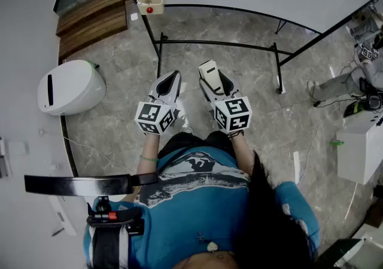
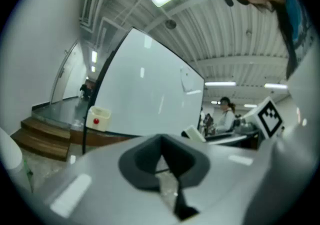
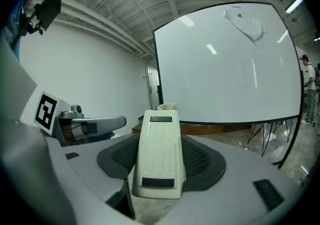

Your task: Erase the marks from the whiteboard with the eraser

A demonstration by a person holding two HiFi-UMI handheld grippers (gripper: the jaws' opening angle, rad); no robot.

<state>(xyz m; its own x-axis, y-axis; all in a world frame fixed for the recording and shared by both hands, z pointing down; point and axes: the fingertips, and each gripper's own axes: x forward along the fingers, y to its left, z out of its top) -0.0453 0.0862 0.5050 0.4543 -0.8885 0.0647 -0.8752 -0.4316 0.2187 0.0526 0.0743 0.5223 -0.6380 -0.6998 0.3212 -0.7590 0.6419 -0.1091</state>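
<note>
Now the right gripper [image 1: 213, 80] is clamped on the cream oblong plastic eraser [image 3: 159, 156], aimed at 12 o'clock toward the large black-framed whiteboard [image 3: 225, 69], well apart from it. At its 9 o'clock, the left gripper [image 2: 162, 166] has its jaws together, empty. A faint patch at the board's 1 o'clock may be a mark

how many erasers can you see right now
1. The eraser is clamped in the right gripper, facing the whiteboard. The left gripper is shut on nothing. The cream box on the board's frame could hide another.
</note>
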